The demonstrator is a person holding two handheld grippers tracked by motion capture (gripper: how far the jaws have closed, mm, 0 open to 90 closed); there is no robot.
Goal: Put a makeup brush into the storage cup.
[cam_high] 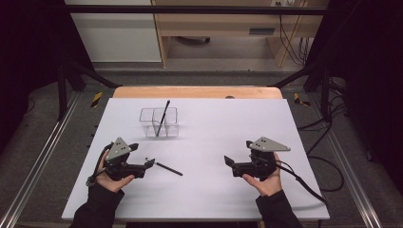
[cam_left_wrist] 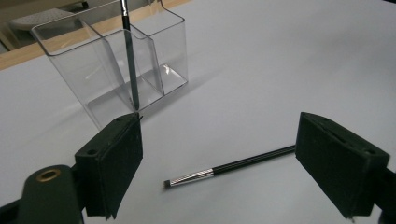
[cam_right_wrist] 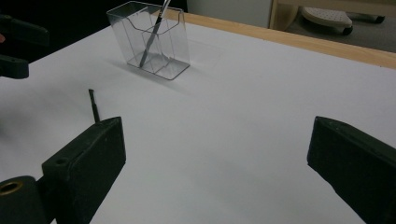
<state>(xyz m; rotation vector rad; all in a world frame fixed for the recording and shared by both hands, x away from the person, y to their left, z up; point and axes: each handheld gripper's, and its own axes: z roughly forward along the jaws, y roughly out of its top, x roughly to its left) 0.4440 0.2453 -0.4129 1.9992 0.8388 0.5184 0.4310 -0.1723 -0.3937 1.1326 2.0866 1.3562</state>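
Left gripper (cam_high: 148,163) is low over the white table (cam_high: 214,190), jaws spread wide with nothing between the pads, and the loose brush (cam_high: 167,167) lies right in front of its tips. In the left gripper view that brush (cam_left_wrist: 233,165) lies flat on the sheet inside the gap between the two black jaws, silver ferrule and bristle end toward the left jaw, dark handle running out toward the right jaw and passing behind it. So its long axis lies crosswise to the gripper's line of sight, roughly along the line the jaws would close on — to my eye the hand wants a turn, or a dip onto the handle, before any pinch will seat.

Moving right and farther back, the clear organizer (cam_high: 159,122) stands upright on the table, a second brush (cam_high: 163,116) already leaning in one of its compartments, handle end up. It sits well beyond the loose brush, closer to the left side.

Right gripper (cam_high: 228,161) rests well apart on the right side of the table, jaws also standing wide open and holding nothing; from its own view the loose brush (cam_right_wrist: 93,105) is off past its left jaw. The left hand is plainly the nearer one for this pickup.
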